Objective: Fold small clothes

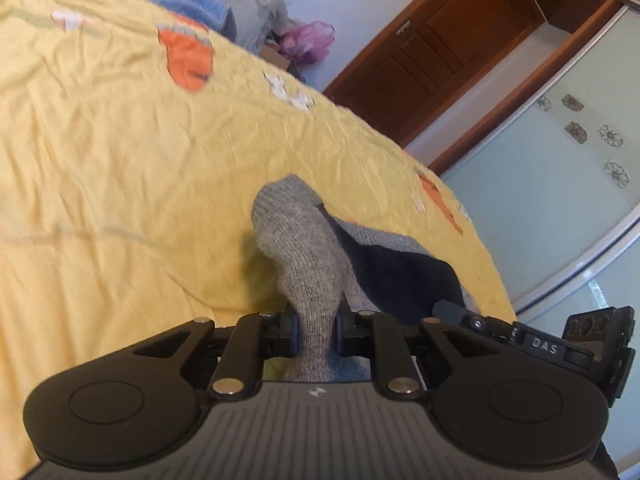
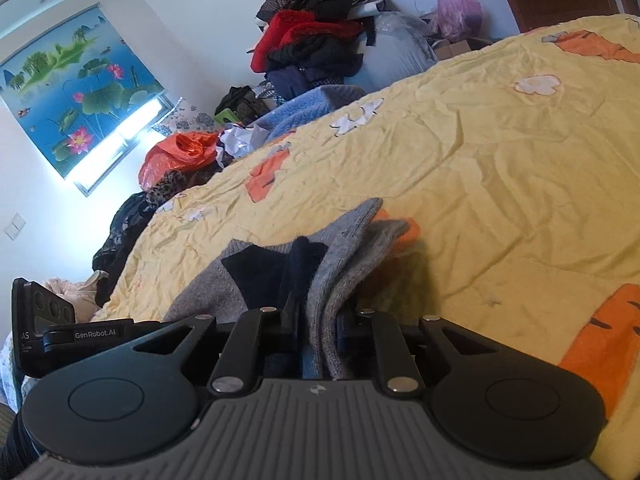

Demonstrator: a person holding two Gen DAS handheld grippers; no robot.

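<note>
Currently both grippers pinch the grey knit garment [image 1: 304,248] low on the yellow bedspread [image 1: 120,160]. Left gripper [image 1: 316,336] clamps a narrow grey section; its long axis runs away from the camera, rounded end pointing up the bed. Right gripper [image 2: 318,332] clamps bunched grey and navy layers [image 2: 280,276], tip pointing toward the far clothes pile [image 2: 316,28]. Fingertips buried in fabric; garment type unclear.

Grey knitted sock with dark navy heel patch [image 1: 304,248], bunched and lifted at one end, draped on yellow bedspread [image 1: 120,160]
</note>
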